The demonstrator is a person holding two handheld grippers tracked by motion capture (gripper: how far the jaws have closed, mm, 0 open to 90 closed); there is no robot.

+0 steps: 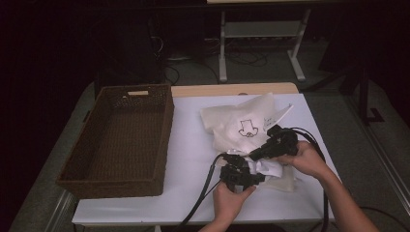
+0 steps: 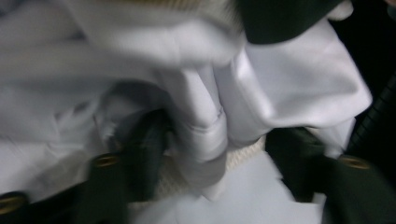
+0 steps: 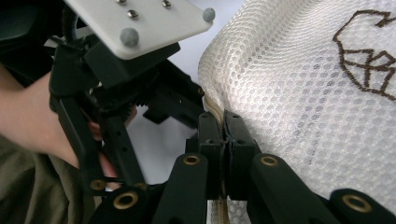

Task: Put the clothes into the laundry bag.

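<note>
High view: at a white table (image 1: 193, 145), I work both hand-held tools on a white mesh bag (image 1: 241, 123) that lies crumpled right of centre, its brown outline drawing facing up. My right gripper (image 1: 255, 155) comes in from the right, its jaws pressed together on the bag's edge; the right gripper view shows the two black jaws closed tight over the seam of the netting (image 3: 299, 93), a strip of the edge pinched between them. My left gripper (image 1: 251, 178) sits just below and to the left of it, held in my left hand (image 1: 231, 199) near the table's front edge, at a bunch of white cloth (image 1: 270, 169) under the bag. From the left gripper view, blurred as it is, the jaws stand apart, one on each side of a hanging fold of that white cloth (image 2: 201, 126); the pads do not press on it, and I cannot tell whether either jaw brushes the fabric. A brown woven basket (image 1: 167, 121) stands on the left side of the table, well apart from the bag and from both tools. Black cables trail from each gripper toward the near edge of the table.
</note>
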